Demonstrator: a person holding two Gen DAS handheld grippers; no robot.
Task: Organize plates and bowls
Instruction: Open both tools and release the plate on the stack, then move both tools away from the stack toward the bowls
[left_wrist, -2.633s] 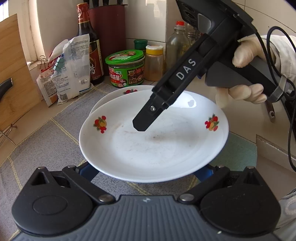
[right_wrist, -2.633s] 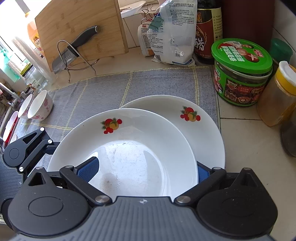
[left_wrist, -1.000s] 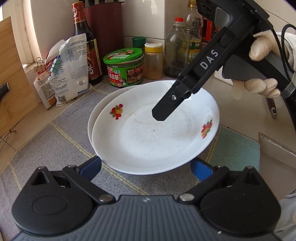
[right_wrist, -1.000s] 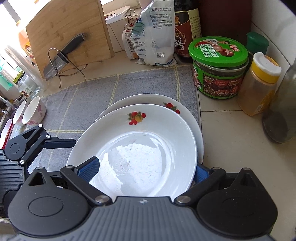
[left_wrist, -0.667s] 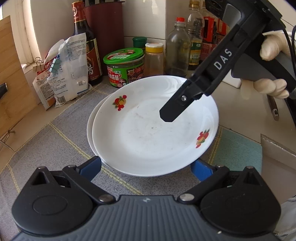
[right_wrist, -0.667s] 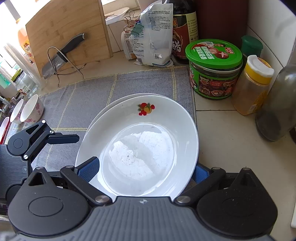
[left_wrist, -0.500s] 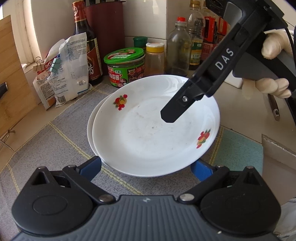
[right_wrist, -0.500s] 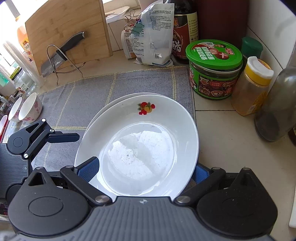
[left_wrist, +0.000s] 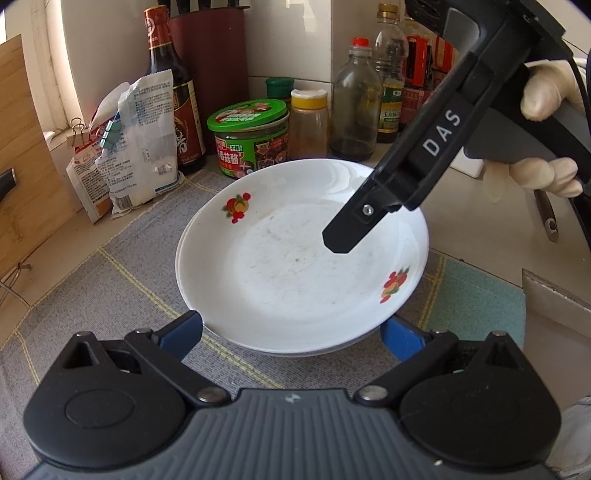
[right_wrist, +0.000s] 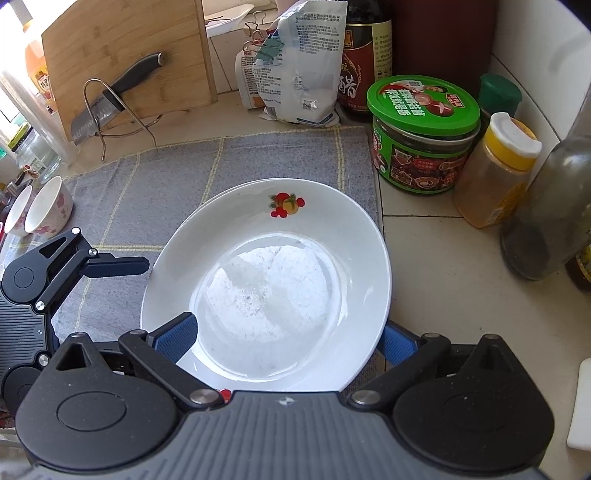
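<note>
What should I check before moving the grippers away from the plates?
1. Top plate nested on bottom plate: ok, only a thin bottom rim shows.
2. Stack on the mat: ok.
3. Right gripper has let go: cannot tell; one finger is over the plate.
4. Left gripper open: ok; its fingers are wide apart beside the stack.
5. Jar clear of the plates: ok, close but apart.

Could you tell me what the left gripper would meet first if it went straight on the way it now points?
Most likely the near rim of the white fruit-print plate, which lies between its open jaws. The left gripper points straight at it; depth is hard to judge.
</note>
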